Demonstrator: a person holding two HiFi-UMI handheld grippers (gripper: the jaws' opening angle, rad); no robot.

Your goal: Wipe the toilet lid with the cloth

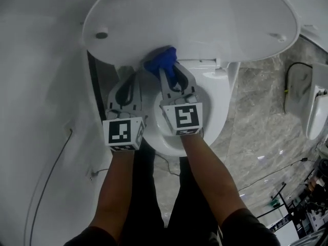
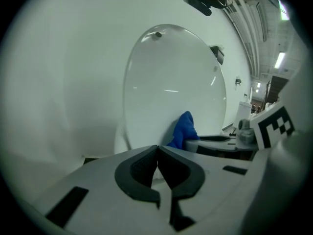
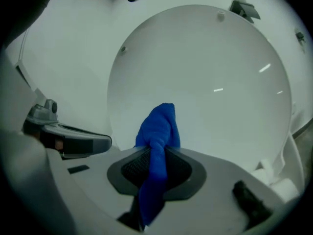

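Note:
The white toilet lid [image 1: 189,19] stands raised, filling the top of the head view. My right gripper [image 1: 167,69] is shut on a bunched blue cloth [image 1: 161,60], whose tip lies against the lid's lower edge. In the right gripper view the cloth [image 3: 159,131] sticks out past the jaws [image 3: 157,153] toward the lid [image 3: 205,72]. My left gripper [image 1: 133,78] is just left of it, shut and empty, apart from the lid. In the left gripper view its pads meet [image 2: 157,148], with the cloth [image 2: 185,129] and lid [image 2: 176,82] ahead.
The toilet seat and bowl [image 1: 218,106] lie under my right gripper. A white wall [image 1: 36,111] runs along the left. Marble floor [image 1: 261,122] spreads right, with a black cable [image 1: 292,70] and another white fixture [image 1: 318,111]. The person's legs are below.

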